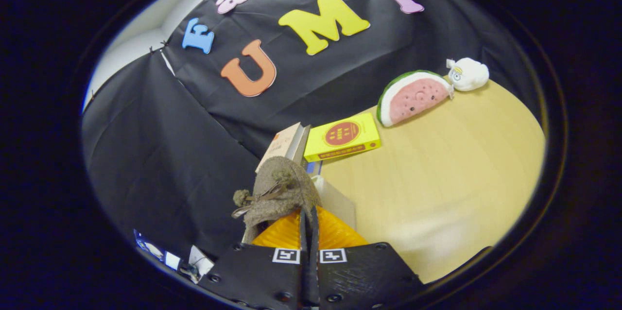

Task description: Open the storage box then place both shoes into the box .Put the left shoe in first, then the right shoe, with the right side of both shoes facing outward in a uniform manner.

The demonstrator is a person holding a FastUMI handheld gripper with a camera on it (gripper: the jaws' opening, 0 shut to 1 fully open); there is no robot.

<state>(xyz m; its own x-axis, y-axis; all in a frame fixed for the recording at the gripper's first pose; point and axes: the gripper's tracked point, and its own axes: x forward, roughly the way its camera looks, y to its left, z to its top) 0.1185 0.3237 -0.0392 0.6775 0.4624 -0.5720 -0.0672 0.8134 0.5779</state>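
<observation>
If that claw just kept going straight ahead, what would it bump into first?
The claw is closed, apparently pinching a brown suede shoe with an orange sole, so the shoe leads. Straight ahead, the shoe would probably meet the standing book beside the yellow box first, though depth is hard to judge.

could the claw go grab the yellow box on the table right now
Probably not yet. The claw is closed on the brown shoe, so it has no free grip. The yellow box lies beyond the fingers on the wooden table, with open tabletop beside it.
</observation>
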